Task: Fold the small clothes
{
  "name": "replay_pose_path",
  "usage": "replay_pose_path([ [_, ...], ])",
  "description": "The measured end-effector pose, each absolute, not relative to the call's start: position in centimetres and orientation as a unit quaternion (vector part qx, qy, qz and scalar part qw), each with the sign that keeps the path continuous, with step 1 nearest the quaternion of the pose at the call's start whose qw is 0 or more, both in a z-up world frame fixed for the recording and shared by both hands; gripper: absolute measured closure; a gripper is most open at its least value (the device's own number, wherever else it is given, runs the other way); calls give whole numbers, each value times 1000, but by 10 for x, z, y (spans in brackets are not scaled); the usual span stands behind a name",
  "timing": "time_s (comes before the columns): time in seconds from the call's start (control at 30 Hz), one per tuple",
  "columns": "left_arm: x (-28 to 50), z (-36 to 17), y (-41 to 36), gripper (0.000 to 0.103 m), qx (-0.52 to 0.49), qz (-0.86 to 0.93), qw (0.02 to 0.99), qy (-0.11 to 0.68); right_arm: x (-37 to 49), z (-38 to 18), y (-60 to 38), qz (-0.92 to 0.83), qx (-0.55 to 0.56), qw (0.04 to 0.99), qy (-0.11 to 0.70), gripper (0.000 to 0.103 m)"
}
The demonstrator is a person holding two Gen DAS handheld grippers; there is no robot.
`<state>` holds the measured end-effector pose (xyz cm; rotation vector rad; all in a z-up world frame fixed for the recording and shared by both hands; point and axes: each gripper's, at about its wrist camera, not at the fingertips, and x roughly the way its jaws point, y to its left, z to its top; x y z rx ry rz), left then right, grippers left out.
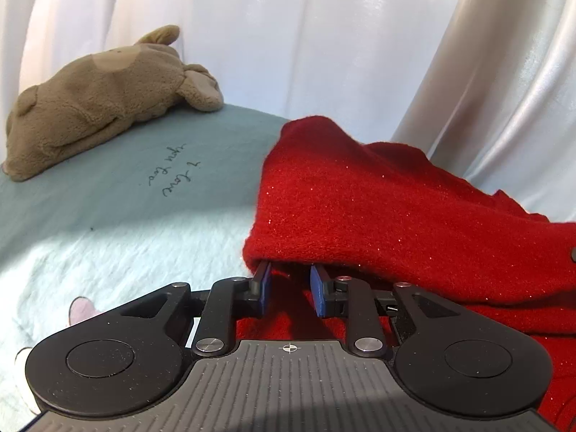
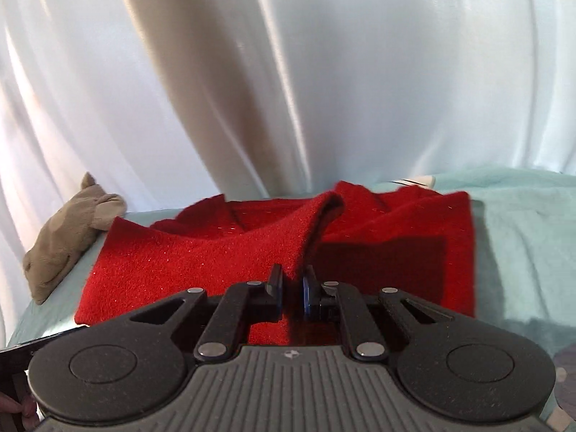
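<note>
A red fleece garment (image 1: 360, 198) lies on a pale teal bedspread (image 1: 108, 244). In the left wrist view my left gripper (image 1: 289, 273) has its blue-padded fingers a little apart, tips tucked under a raised fold of the red fabric that drapes over them. In the right wrist view the garment (image 2: 201, 248) is spread out wide. My right gripper (image 2: 292, 279) is shut on a ridge of the red fabric and lifts it into a peak above the rest.
A brown plush toy (image 1: 97, 97) lies at the far left of the bed, also seen in the right wrist view (image 2: 64, 234). White curtains (image 2: 288, 72) hang behind the bed. Handwritten words (image 1: 172, 169) mark the teal cover.
</note>
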<state>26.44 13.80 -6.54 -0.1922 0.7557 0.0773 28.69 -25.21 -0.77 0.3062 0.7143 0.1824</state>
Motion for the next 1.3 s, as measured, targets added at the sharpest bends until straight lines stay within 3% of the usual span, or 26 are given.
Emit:
replay_pose_path([
  [0.1,273,-68,134,87,-88,26,923,374,288,-22,-275,63,176,914,360,93],
  [0.2,276,-68,132,88,-82,27,923,375,285,-36,-288,48,218,900,375,86],
  [0.27,276,-69,133,88,-83,27,922,376,285,-47,-291,61,248,884,392,62],
  [0.37,276,-69,130,89,-80,28,922,377,282,-58,-290,80,285,871,393,57],
  [0.43,276,-69,129,90,-76,29,923,377,285,-58,-283,86,285,873,388,63],
  [0.47,275,-68,129,90,-73,30,923,377,286,-57,-280,91,279,874,386,81],
  [0.5,275,-67,128,89,-71,31,923,377,287,-54,-275,96,269,878,383,89],
  [0.73,267,-58,134,87,-78,30,926,369,266,-9,-253,66,128,939,312,89],
  [1.3,256,-40,131,83,-81,16,930,357,255,-22,-280,11,98,934,344,89],
])
